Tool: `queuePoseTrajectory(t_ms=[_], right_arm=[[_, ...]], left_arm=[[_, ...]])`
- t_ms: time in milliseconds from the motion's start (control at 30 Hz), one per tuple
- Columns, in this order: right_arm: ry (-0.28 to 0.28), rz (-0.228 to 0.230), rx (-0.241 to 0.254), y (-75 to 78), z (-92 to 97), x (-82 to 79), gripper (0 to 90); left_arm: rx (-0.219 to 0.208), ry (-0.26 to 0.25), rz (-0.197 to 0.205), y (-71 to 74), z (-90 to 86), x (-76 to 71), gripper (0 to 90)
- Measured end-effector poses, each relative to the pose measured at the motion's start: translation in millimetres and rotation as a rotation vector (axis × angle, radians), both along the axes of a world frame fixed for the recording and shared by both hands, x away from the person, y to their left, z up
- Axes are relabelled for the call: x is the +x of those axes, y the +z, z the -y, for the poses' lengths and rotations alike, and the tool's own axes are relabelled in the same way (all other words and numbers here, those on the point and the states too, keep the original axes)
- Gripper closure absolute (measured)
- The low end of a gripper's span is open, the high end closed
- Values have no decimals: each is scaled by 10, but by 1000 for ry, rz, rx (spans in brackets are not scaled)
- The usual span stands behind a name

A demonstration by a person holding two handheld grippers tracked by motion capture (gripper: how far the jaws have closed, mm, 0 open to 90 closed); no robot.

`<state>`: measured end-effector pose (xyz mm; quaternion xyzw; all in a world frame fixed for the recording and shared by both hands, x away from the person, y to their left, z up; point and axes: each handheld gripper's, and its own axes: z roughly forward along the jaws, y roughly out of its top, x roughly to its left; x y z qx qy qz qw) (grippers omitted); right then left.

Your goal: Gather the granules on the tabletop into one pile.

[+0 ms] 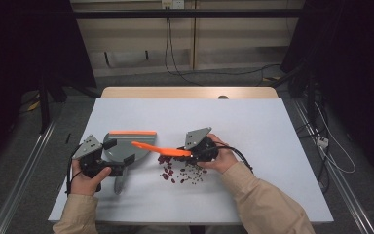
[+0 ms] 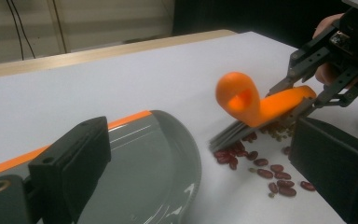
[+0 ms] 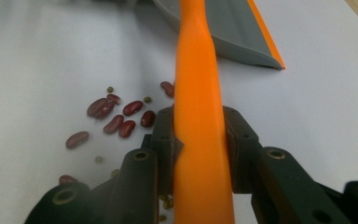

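On the white table (image 1: 272, 146) we take the grey dustpan (image 1: 126, 146) as our landmark. At its near left corner sits the left gripper (image 1: 108, 168), held in the person's left hand (image 1: 85, 178); its jaws seem to close on the dustpan's handle, though from the high view and its own view we cannot tell for certain — the jaws stand apart on either side of the pan there. The dustpan lies flat, its orange lip (image 1: 132, 132) on the far edge.

Just right of the dustpan, a scatter of red kidney beans (image 1: 168, 171) and smaller greenish beans (image 1: 191, 170) lies on the table. Over them slants an orange-handled brush (image 1: 158, 148), its looped tip reaching above the dustpan's right rim and its dark bristles (image 2: 233, 133) touching the beans. Farther right of the dustpan, the right gripper (image 1: 187, 152) — in the person's right hand (image 1: 219, 158) — pinches the brush handle between its jaws.
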<state>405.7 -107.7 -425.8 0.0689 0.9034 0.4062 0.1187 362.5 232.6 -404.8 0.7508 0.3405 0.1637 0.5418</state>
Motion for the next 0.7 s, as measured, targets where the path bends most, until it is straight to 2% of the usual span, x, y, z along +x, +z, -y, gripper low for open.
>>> queuePoseTrajectory(t_ms=[567, 700], right_arm=[[22, -9, 8, 13, 64, -171, 706], [1, 0, 19, 25, 71, -182, 709]], left_arm=[[5, -2, 0, 1, 10, -4, 55], [6, -4, 0, 2, 17, -6, 55]])
